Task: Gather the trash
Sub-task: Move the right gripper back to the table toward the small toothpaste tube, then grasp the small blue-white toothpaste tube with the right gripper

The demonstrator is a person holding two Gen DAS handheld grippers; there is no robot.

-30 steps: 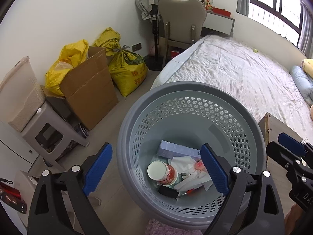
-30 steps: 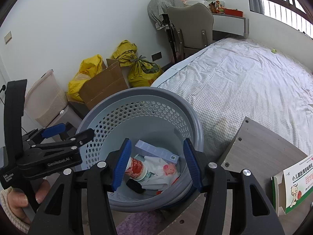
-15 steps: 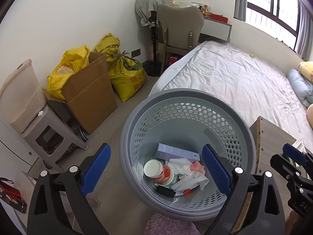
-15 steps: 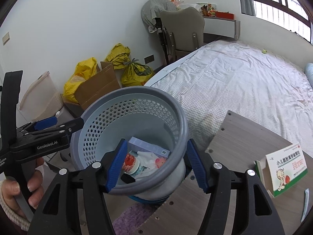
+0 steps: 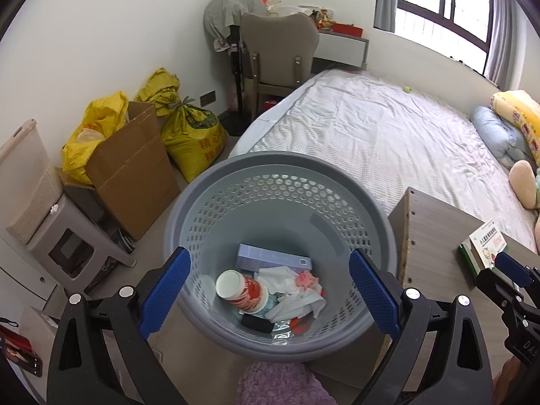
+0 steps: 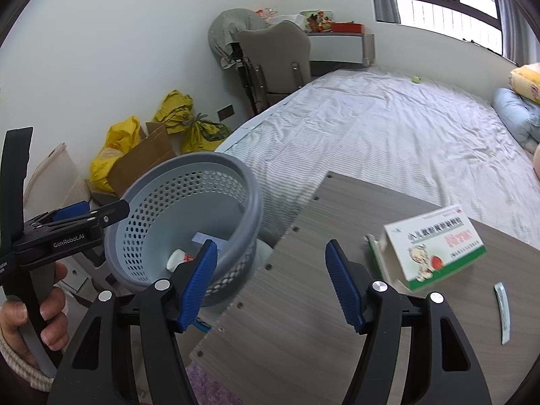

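My left tongs [image 5: 266, 290] hang spread wide above the grey perforated basket [image 5: 216, 199], nothing between the blue pads [image 5: 165, 287]. Looking down into the basket I see a red-and-white cup [image 5: 241, 290] on its side, a pale blue flat box [image 5: 273, 260] behind it, crumpled white tissue [image 5: 293, 293] with a small pink figure on it, and a dark object near the front that I can't quite identify.

My right tongs [image 6: 271, 283] are over the near edge of the wooden worktop [image 6: 303, 320], jaws parted and empty; they have just been opening, with nothing between them. The basket [image 6: 189, 175] sits to their left, just beside the worktop's corner, tilted in this view. On the worktop, to the right of the tongs, lies a white-and-green medicine box [image 6: 435, 246] with a cartoon child printed on it, one end flap open. Further right a thin greenish wrapper strip [image 6: 503, 310] lies flat on the wood, apart from the box.

At the left edge of the right view, a hand [image 6: 37, 317] grips the handle of the left tongs. Behind everything is the bed [image 6: 388, 135], with yellow sacks [image 5: 192, 135] and a cardboard box [image 5: 131, 165] against the wall.
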